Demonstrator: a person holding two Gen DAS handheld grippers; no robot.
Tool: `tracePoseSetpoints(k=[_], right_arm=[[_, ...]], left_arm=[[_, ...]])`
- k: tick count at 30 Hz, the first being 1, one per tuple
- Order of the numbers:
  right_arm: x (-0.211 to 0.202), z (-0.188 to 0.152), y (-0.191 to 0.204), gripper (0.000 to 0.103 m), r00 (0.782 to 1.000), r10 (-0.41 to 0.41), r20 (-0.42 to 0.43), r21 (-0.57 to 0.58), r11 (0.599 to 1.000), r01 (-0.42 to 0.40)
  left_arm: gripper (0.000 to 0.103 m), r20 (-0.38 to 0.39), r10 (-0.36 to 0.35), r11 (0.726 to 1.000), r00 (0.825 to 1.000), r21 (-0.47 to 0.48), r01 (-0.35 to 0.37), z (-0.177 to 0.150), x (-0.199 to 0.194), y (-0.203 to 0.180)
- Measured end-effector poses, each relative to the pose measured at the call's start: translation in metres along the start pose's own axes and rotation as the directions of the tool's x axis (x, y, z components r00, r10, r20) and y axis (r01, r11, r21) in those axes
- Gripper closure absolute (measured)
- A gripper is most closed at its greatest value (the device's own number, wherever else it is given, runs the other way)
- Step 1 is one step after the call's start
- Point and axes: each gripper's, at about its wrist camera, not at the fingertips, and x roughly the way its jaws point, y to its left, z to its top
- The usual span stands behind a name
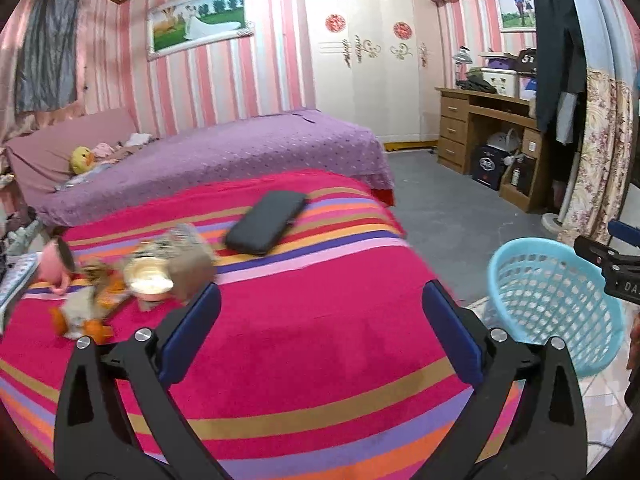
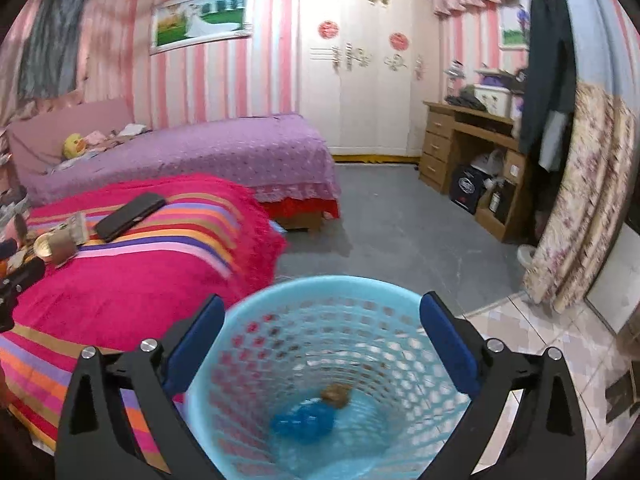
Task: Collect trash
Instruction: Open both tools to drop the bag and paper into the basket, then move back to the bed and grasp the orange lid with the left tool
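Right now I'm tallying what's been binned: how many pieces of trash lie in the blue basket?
2 in the blue basket: a blue crumpled piece at the bottom and a brown lump touching its far side. More may be hidden behind the near wall.

- Light blue mesh basket (image 2: 320, 360) stands upright on the floor, just beside the striped bedspread (image 2: 120, 300).
- Blue crumpled piece (image 2: 302, 420) and a small brown lump (image 2: 336, 396) lie touching at the bottom of the basket.
- Blurred pile of wrappers and cups (image 1: 132, 280) lies on the bedspread, well apart from the basket.
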Motion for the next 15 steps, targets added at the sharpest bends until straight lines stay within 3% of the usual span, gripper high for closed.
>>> tracePoseSetpoints(k=[11,15], right_arm=[[-0.005,-0.001,0.116,0.007,0.988,0.157,0.010,-0.083,0.984,-0.155],[-0.006,-0.007,0.152,0.007,0.981,0.194,0.008,-0.119,0.974,-0.192]], left_arm=[[0.006,-0.021,0.151,0.988,0.988,-0.039,-0.152,-0.035,-0.028,0.120],[0.006,-0.065,0.181,0.978,0.981,-0.092,-0.187,-0.056,-0.023,0.159]])
